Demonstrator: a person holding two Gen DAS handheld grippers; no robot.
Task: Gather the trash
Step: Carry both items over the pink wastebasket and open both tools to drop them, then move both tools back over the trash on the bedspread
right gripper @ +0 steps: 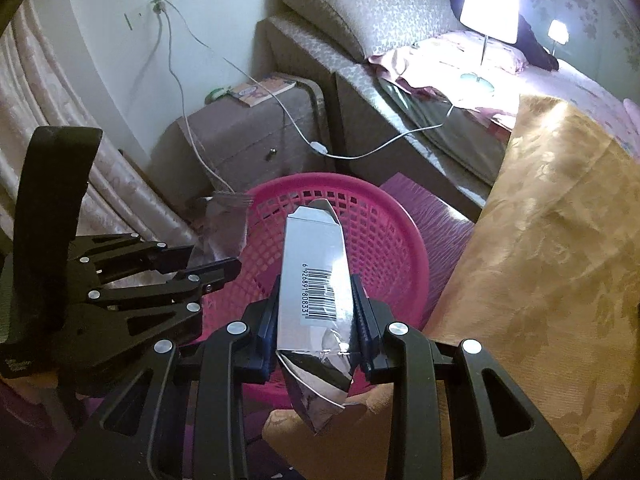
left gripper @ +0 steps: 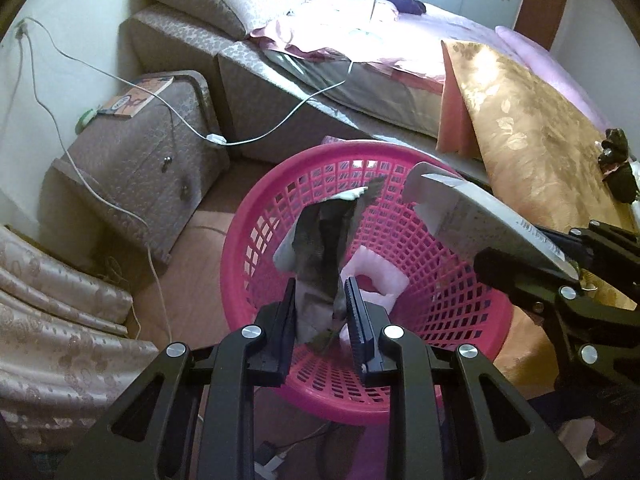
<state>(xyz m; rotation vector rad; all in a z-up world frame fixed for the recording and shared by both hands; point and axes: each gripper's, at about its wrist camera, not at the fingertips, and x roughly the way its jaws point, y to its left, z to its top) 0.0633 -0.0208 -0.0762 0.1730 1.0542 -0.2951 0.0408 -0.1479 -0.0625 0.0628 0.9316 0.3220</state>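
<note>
pink lattice basket (left gripper: 460,300); silver barcoded carton (right gripper: 316,276); gold floral blanket (right gripper: 560,240); grey wrapper (left gripper: 320,248).

right claw (right gripper: 316,308) gripping silver carton (right gripper: 314,276), above pink basket (right gripper: 384,236)

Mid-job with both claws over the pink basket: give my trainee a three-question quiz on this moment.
1. True or false: the left claw is shut on a crumpled grey wrapper.
2. What printed mark shows on the silver carton in the right claw?
3. What already lies in the pink basket? A) white foam piece B) bottle C) nothing

Key: 1 true; 2 a barcode; 3 A.
</note>
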